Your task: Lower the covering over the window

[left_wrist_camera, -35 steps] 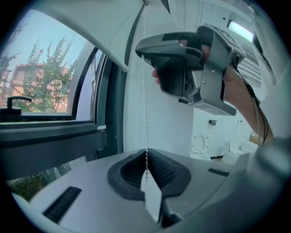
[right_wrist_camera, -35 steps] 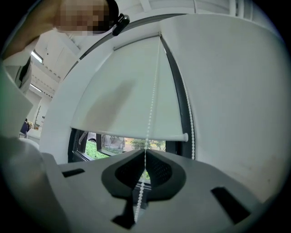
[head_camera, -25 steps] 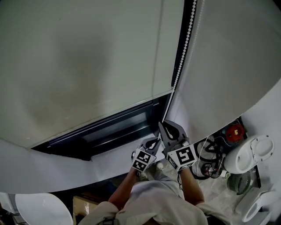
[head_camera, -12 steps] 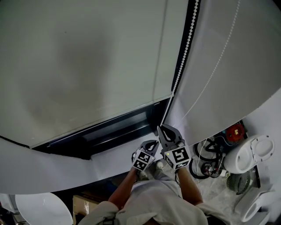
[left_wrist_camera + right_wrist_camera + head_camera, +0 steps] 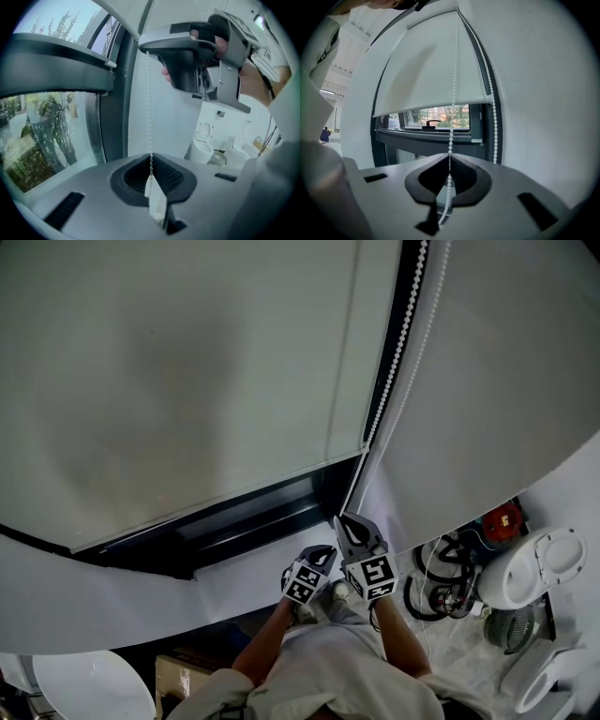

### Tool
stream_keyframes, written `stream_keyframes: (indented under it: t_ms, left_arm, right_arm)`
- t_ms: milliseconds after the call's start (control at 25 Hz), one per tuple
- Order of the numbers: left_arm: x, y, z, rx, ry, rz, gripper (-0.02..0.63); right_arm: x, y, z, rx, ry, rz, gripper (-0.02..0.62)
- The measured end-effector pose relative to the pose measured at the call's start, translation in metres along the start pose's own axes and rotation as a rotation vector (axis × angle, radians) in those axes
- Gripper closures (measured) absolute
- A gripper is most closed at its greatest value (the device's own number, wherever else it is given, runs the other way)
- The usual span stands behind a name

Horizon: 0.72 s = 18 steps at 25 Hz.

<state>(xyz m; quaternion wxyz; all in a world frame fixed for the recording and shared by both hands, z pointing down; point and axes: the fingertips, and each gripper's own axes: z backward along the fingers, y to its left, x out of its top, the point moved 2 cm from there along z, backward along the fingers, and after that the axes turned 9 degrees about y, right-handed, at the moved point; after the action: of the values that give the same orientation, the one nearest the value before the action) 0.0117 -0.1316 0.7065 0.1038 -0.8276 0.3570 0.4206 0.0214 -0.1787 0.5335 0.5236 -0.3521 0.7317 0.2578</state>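
A white roller blind [image 5: 187,381] covers most of the dark-framed window [image 5: 244,521]; a strip of glass shows under its bottom edge. The white bead chain [image 5: 398,343] hangs down the blind's right side. My right gripper [image 5: 341,519] is shut on one strand of that chain [image 5: 451,136], with the blind [image 5: 431,70] ahead and the other strand [image 5: 491,108] to its right. Just below it, my left gripper [image 5: 326,549] is shut on the same chain [image 5: 149,108], where a small white connector [image 5: 154,199] sits. The right gripper [image 5: 197,51] shows directly above the left jaws.
White wall [image 5: 497,381] flanks the window on the right. On the floor at lower right are a white toilet [image 5: 530,568], a red item [image 5: 500,519] and coiled cables [image 5: 441,582]. A white round object [image 5: 89,690] lies at lower left. A window handle [image 5: 431,123] shows under the blind.
Both grippers have sunk together, pulling the chain down. The blind's bottom edge sits a little lower on the window than before.
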Motion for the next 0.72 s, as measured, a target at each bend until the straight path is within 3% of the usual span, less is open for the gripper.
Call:
stream_keyframes:
  t_ms: [160, 720]
  left_arm:
    - [-0.022, 0.002, -0.015, -0.010, 0.015, 0.021, 0.584]
    - [-0.027, -0.002, -0.014, -0.020, 0.039, 0.055, 0.584]
  right_arm:
    - [-0.027, 0.001, -0.009, -0.005, 0.018, 0.000, 0.597]
    - [-0.078, 0.006, -0.023, 0.030, 0.169, -0.024, 0.597]
